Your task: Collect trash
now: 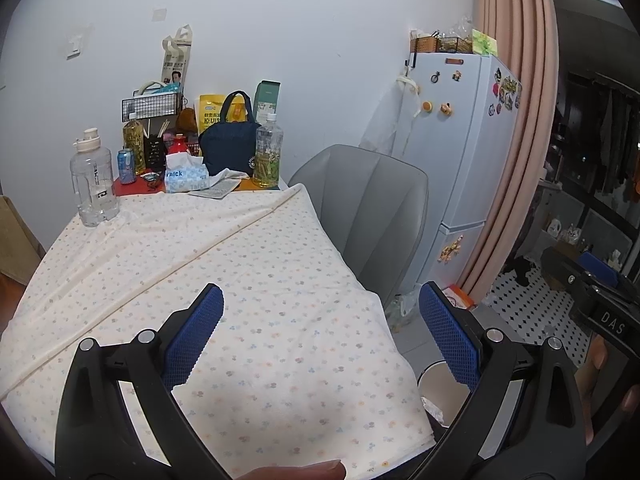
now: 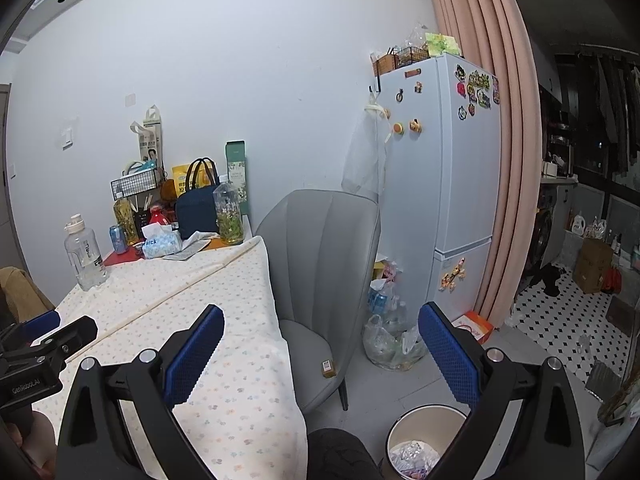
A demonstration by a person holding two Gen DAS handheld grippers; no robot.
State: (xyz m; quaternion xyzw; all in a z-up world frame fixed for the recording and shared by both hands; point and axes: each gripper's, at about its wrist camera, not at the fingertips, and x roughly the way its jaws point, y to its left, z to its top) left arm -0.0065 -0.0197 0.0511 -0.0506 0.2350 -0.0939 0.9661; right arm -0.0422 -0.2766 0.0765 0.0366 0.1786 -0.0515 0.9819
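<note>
My left gripper (image 1: 320, 332) hangs open over the near part of the table, blue pads wide apart, nothing between them. My right gripper (image 2: 320, 344) is also open and empty, held over the table's right edge and the floor. A round bin (image 2: 424, 440) with crumpled wrappers inside stands on the floor below the right gripper; its rim (image 1: 436, 372) shows in the left wrist view. A blue drink can (image 1: 126, 166) and a crumpled grey cloth or paper (image 1: 220, 184) lie among the clutter at the table's far end.
A flowered cloth covers the table (image 1: 208, 280). At the far end stand a clear jug (image 1: 94, 178), tea bottles (image 1: 269, 152), tissue pack (image 1: 186, 178) and navy bag (image 1: 230, 146). A grey chair (image 2: 320, 280), fridge (image 2: 440, 184) and a plastic bag of bottles (image 2: 392, 340) stand right.
</note>
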